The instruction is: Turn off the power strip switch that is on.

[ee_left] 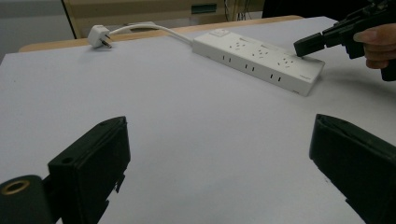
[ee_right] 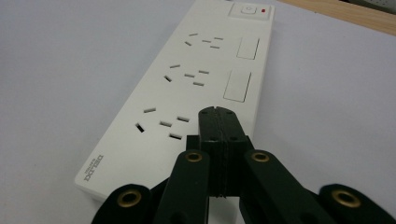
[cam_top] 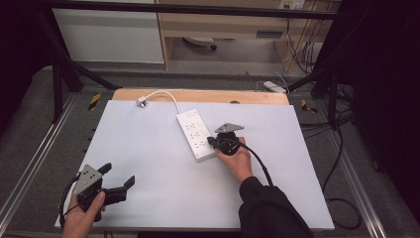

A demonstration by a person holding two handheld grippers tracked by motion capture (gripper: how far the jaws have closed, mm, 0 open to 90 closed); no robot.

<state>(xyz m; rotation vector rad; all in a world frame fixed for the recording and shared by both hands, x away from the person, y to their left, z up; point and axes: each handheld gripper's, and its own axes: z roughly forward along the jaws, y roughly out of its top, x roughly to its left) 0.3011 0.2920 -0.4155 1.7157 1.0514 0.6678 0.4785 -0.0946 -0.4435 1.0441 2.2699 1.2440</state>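
Observation:
A white power strip [cam_top: 196, 135] lies near the middle of the white table top [cam_top: 148, 163], its cord running to a white plug [cam_top: 142, 102] at the back left. My right gripper [cam_top: 212, 142] is shut with nothing between its jaws, and its tip rests on or just above the near end of the power strip [ee_right: 187, 93], beside the closest socket. That closed tip [ee_left: 308, 46] also appears in the left gripper view, over the strip [ee_left: 261, 60]. My left gripper [cam_top: 118, 178] sits at the near left of the table, jaws wide open, empty.
A wooden board edge [cam_top: 198, 95] runs along the back of the table. Black frame rails and cables [cam_top: 341, 148] flank the right side. Bare table surface lies between the two grippers.

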